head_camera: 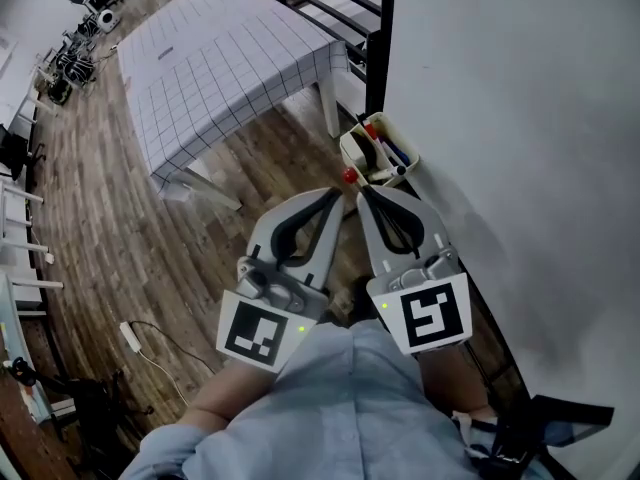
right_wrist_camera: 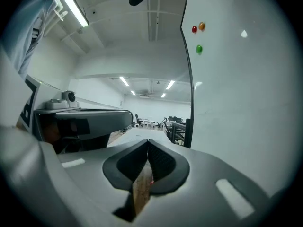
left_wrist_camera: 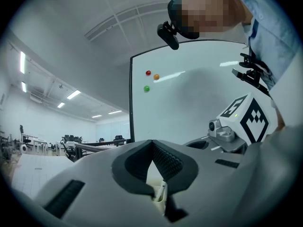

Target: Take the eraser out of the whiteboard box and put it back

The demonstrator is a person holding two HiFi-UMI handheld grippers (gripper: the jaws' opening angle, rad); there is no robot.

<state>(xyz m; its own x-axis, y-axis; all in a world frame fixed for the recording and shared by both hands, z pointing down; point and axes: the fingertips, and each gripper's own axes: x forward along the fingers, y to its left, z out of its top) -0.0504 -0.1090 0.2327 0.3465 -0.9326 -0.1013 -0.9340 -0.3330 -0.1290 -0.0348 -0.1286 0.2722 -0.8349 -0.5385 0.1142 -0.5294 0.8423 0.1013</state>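
Observation:
The cream whiteboard box hangs at the whiteboard's lower edge, holding red and blue markers; I cannot pick out the eraser among them. Both grippers are side by side just short of the box, pointing at it. My left gripper is shut with nothing between its jaws, and its pads meet at the tip in the left gripper view. My right gripper is also shut and empty, its pads closed together in the right gripper view. A red magnet sits just beside the box, close to both tips.
A table with a grid-patterned cloth stands beyond the box on the wooden floor. The board's black frame rises next to the box. Red, orange and green magnets stick on the board. A power strip lies at the left.

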